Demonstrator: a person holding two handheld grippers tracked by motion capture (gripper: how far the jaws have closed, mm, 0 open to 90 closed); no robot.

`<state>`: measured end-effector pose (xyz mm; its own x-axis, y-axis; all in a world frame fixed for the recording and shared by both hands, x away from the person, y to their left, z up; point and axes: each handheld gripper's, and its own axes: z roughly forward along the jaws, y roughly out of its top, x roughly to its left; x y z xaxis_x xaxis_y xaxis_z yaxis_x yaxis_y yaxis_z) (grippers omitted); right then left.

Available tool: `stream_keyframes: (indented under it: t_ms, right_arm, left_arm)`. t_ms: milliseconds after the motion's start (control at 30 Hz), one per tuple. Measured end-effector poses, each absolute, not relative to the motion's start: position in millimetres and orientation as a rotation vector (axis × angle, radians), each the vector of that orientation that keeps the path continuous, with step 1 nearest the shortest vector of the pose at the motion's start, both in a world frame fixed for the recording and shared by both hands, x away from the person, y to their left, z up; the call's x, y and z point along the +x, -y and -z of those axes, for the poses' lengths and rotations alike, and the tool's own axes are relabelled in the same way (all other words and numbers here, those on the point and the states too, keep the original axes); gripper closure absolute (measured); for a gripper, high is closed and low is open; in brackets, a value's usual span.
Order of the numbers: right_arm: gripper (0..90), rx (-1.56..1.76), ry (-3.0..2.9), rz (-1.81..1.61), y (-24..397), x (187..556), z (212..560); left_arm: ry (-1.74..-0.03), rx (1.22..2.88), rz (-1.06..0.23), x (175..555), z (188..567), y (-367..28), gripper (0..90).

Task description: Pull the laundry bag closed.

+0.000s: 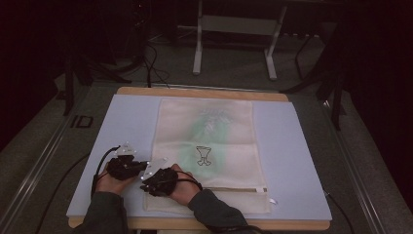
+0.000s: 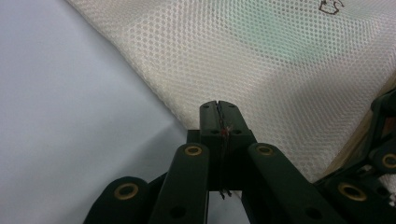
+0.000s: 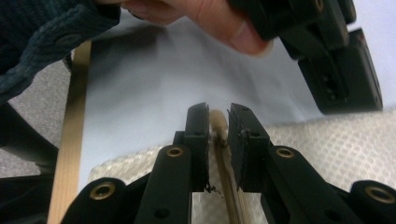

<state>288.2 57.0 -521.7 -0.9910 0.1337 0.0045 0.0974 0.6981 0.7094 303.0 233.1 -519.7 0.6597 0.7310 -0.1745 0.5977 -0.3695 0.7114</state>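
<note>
The cream mesh laundry bag (image 1: pixel 209 151) lay flat at the centre of the pale blue mat (image 1: pixel 297 161). The left gripper (image 2: pixel 218 106) pinched its left edge, jaws pressed together. The right gripper (image 3: pixel 217 122) had narrowed its jaws around the zipper end (image 3: pixel 217 120); it should clamp firmly before pulling.

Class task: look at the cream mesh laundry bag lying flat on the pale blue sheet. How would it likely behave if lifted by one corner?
The mesh bag would probably droop, since it lies flat and creased like thin cloth. It looks light: the open netting suggests little weight. Its zipper edge, between the right gripper jaws, may stay somewhat stiffer.
</note>
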Motion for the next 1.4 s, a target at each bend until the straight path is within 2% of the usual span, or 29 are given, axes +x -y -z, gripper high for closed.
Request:
stream_keyframes:
  t_ms: [367,500,933,1400]
  right_arm:
    - [76.7,0.183,-2.851,-1.126,-73,290,530]
    - [81.1,0.171,-2.847,-1.091,-80,291,531]
    - [81.3,0.196,-2.797,-1.209,-67,289,515]
    - [81.5,0.213,-2.819,-1.17,-75,289,527]
  left_arm:
    - [-1.034,2.089,-0.221,303,520,-235,89.3]
    - [-1.04,2.08,-0.222,303,519,-237,89.3]
    - [-1.051,2.068,-0.234,302,518,-241,89.3]
    - [-1.064,2.048,-0.249,302,517,-244,89.2]
